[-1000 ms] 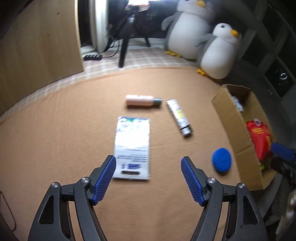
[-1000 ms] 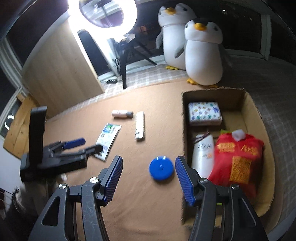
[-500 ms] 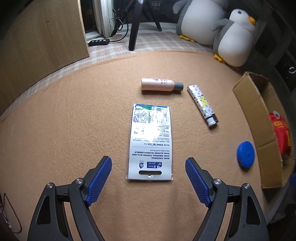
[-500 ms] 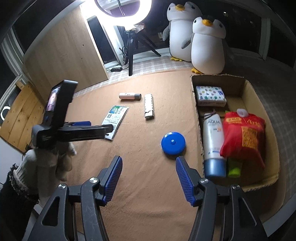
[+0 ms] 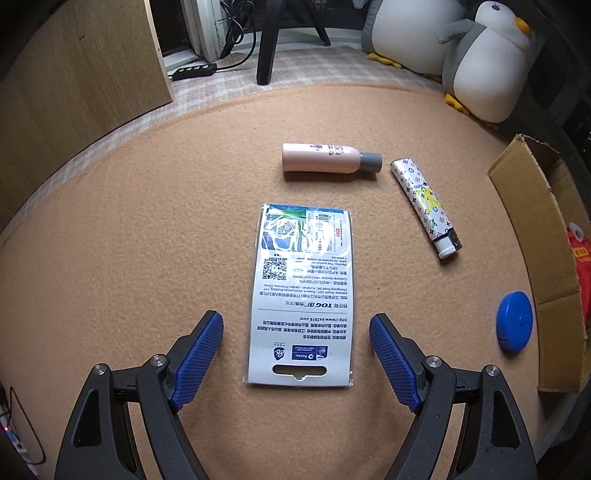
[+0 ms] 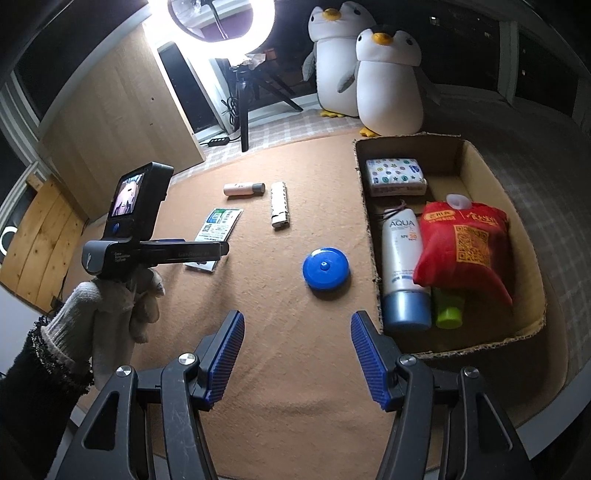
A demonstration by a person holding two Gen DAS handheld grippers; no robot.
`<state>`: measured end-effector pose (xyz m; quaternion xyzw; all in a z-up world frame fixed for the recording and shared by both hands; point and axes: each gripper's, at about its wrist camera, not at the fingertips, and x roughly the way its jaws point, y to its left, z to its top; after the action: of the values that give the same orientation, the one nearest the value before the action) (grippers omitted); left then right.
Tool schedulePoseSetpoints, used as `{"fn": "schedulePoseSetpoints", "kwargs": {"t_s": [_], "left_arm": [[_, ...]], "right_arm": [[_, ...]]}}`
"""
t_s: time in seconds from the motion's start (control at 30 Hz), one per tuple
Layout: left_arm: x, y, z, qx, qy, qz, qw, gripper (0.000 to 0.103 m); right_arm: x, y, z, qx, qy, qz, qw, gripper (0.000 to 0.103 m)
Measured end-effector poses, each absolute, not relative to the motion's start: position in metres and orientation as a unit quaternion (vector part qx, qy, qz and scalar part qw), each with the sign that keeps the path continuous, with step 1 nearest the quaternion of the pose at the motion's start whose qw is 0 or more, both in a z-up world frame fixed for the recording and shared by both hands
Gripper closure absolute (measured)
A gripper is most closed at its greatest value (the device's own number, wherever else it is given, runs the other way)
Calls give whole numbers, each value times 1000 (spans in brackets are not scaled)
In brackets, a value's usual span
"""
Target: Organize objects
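Left gripper (image 5: 296, 360) jaws gape empty astride flat packet (image 5: 303, 291), light, floppy, slick film, likely best pinched across its hang-hole end; right gripper (image 6: 297, 356) also open, empty.

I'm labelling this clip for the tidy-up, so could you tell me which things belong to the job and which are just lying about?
Job:
packet
pink bottle
patterned tube
blue disc
box
left gripper, open over the packet
right gripper, open

Lying about:
penguins
ring light
power strip
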<state>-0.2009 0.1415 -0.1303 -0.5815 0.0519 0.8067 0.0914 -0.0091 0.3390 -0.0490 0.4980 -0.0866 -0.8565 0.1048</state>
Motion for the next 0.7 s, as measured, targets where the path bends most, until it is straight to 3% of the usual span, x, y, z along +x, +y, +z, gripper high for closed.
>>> {"fn": "schedulePoseSetpoints", "kwargs": {"t_s": [0.3,0.7], "left_arm": [[-199,143,-128,-579,54,808,91,43],[-177,141,-126,-569,44,816,90,44]], "right_arm": [[-9,346,-52,499,-92,-856,102,47],[-11,349,-51,497,-91,-857,102,47]]}}
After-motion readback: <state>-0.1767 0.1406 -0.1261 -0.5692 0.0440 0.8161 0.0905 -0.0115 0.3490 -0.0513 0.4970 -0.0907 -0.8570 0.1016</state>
